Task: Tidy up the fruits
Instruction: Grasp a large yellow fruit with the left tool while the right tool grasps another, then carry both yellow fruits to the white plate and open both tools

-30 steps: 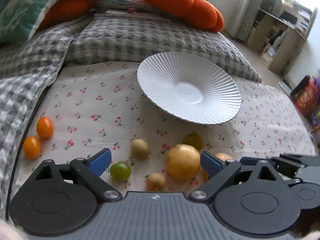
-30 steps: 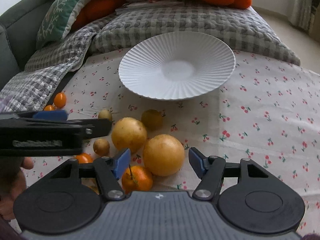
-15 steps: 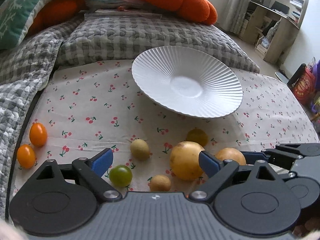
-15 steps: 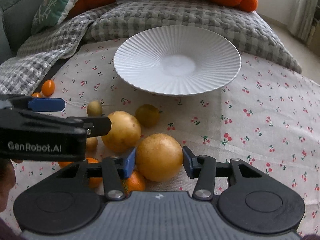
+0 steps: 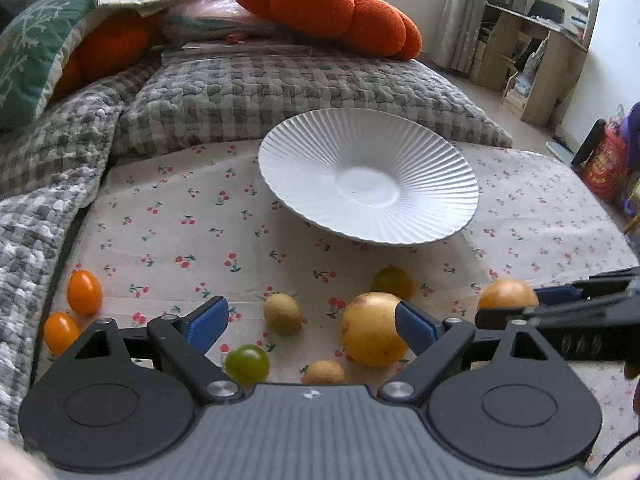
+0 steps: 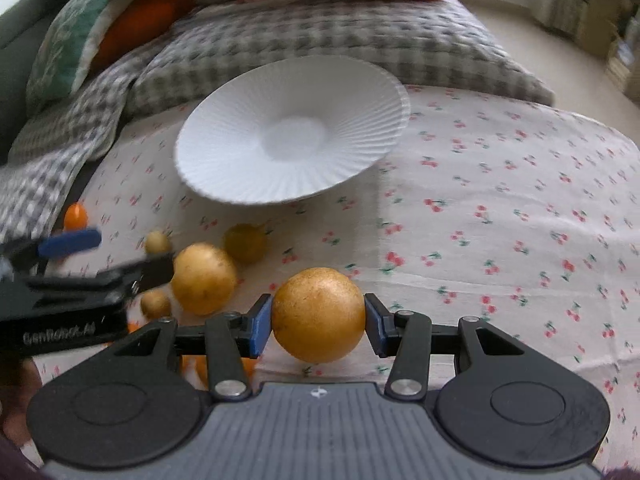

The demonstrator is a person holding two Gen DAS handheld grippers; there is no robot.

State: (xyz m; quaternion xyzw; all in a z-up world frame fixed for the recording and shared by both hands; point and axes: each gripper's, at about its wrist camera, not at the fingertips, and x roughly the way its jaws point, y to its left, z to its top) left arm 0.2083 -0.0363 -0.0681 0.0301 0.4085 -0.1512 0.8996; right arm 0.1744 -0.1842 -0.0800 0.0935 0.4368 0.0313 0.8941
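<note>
Orange fruit (image 6: 318,314) between rt gripper (image 6: 318,322) fingers (image 6: 262,322).

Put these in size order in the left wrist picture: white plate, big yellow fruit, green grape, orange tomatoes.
1. White plate, biggest by far.
2. Big yellow fruit.
3. Green grape and the two orange tomatoes look about alike, so I won't rank them.

Glossy ribbed white plate (image 5: 420,184), matt printed cotton cloth (image 5: 168,240), puckered checked quilt (image 5: 280,92), fuzzy orange cushion (image 5: 320,8)
</note>
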